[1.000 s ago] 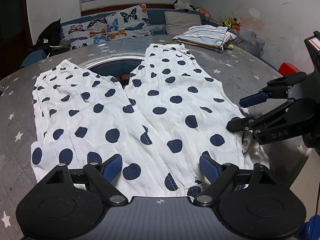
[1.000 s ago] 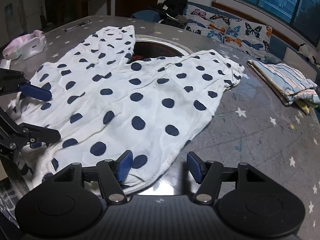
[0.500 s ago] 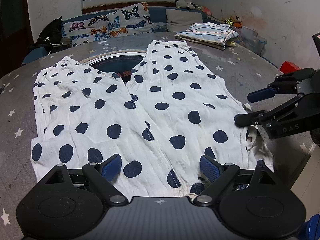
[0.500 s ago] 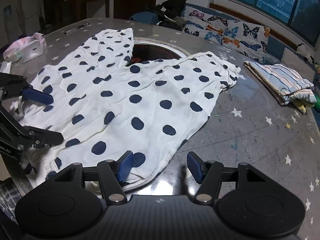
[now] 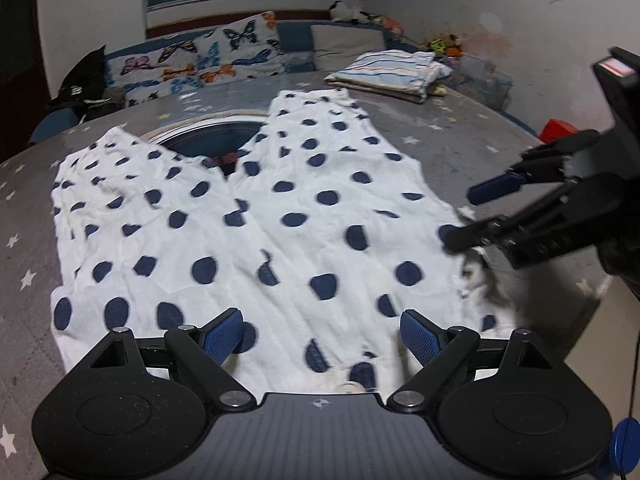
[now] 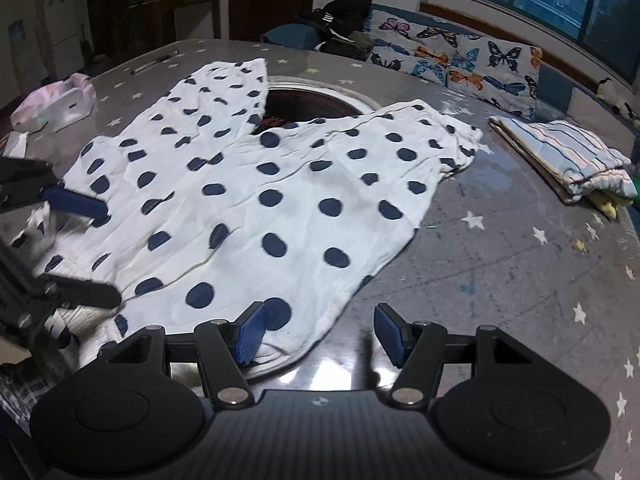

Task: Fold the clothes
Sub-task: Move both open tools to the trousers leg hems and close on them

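Trousers: white polka-dot trousers (image 5: 280, 220) lie spread flat on the star-print table (image 6: 500, 264), waistband at the near edge, both legs running away from me.
Landmark: a round dark recess (image 6: 308, 102) in the table shows between the two legs.
Left tongs: my left gripper (image 5: 320, 336) hovers over the waistband — jaws wide, nothing in them.
Right tongs: my right gripper (image 6: 316, 330) sits at the trousers' right hip corner, jaws wide and empty; its left finger (image 6: 250, 332) lies over the cloth's edge, the right one over bare table.
Beyond the trousers: a folded striped garment (image 6: 568, 160) rests right of the far leg; a pink packet (image 6: 56, 104) lies left of the other leg.
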Motion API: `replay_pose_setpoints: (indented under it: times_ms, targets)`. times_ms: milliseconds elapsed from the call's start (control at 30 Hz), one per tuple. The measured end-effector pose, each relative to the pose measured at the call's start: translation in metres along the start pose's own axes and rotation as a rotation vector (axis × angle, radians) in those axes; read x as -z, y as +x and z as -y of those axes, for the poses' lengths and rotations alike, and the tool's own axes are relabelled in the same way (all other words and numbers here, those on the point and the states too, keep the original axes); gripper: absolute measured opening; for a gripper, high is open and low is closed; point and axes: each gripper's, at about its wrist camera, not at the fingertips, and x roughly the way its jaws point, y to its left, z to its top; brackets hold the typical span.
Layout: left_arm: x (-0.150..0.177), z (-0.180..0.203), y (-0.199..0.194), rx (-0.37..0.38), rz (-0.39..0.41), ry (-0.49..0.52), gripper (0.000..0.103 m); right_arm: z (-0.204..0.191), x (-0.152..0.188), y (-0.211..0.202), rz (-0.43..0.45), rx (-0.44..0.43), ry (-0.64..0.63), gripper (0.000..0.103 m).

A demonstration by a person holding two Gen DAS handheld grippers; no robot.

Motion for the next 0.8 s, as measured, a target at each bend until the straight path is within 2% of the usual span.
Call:
replay_pose_setpoints:
  times_ms: [400, 567, 700, 800]
  targets:
    - [0.001, 0.057, -0.014, 0.216, 0.036, 0.178, 0.084, 0.038, -0.007, 0.0, 0.028, 0.061, 0.089, 0.058]
    - [0.002, 0.079, 0.001, 0.25, 0.011, 0.251, 0.078, 0.057, -0.012, 0.004, 0.041, 0.062, 0.136, 0.055]
    - [0.001, 0.083, 0.019, 0.252, -0.028, 0.256, 0.06, 0.072, -0.017, 0.008, 0.05, 0.064, 0.174, 0.052]
    - [-0.001, 0.079, 0.024, 0.25, -0.025, 0.257, 0.045, 0.085, -0.023, 0.014, 0.057, 0.066, 0.198, 0.052]
